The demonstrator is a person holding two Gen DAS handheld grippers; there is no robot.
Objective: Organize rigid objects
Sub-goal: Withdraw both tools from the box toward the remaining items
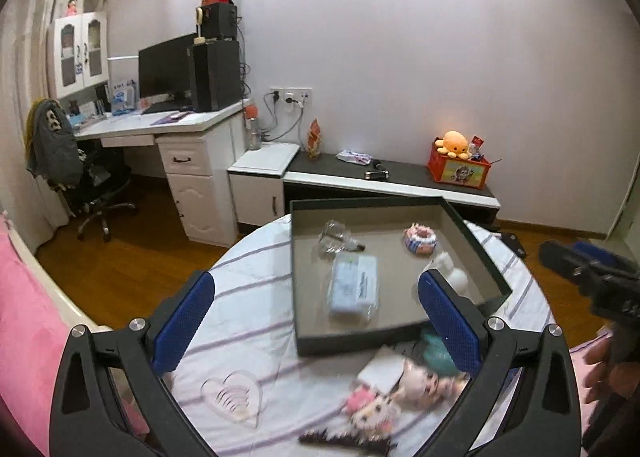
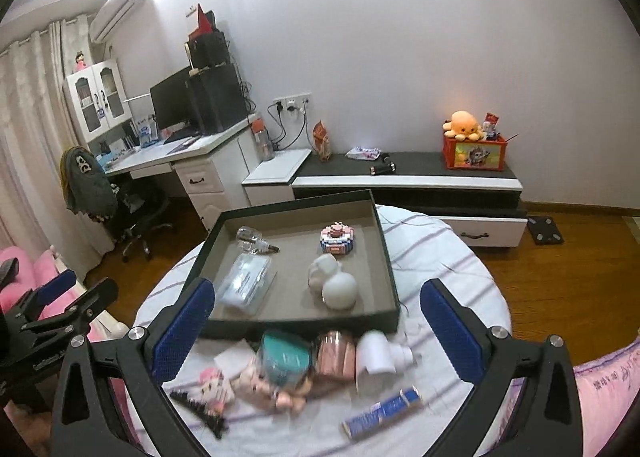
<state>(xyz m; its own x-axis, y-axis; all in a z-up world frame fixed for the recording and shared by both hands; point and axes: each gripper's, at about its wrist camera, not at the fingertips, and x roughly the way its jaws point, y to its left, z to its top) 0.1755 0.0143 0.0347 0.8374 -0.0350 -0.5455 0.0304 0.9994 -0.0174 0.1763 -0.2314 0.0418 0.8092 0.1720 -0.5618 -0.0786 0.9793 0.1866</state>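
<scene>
Hovering above the near edge of the round table [image 2: 448, 257], both wide open and gripping nothing: left hand-held gripper [image 1: 316, 321] and right hand-held gripper [image 2: 316, 325], each also showing at the margin of the other's view. Sitting just ahead, on the striped cloth, the shallow dark tray [image 2: 386, 257], already holding part of the job: a clear glass bottle [image 2: 254, 239] at the far left, a bagged pale box [image 2: 246, 285] nearer, a small brick-built cake [image 2: 338, 239] at the far right, and a white duck-like figure [image 2: 334, 283] in front of that. Judging the sorting as roughly half done. Still lying outside, bunched against the tray's near wall: a teal-capped jar [image 2: 286, 357], a pink metallic cup [image 2: 336, 355] on its side, a white pump bottle [image 2: 380, 357], a blue-and-white tube [image 2: 382, 413], a clear heart-shaped piece [image 1: 234, 397], and a black hair comb [image 2: 200, 409], plus a soft-looking doll [image 2: 272, 385] and a pink cartoon charm [image 2: 212, 383], probably not belonging with the rigid items. Crowding each other closely, these leftovers, so picking one cleanly could be nudging its neighbours; blurring too much to say which ones are touching. Standing well beyond, a desk [image 1: 160, 125] and a low cabinet [image 2: 408, 173] with an orange octopus plush [image 2: 462, 123], clear of the work.
</scene>
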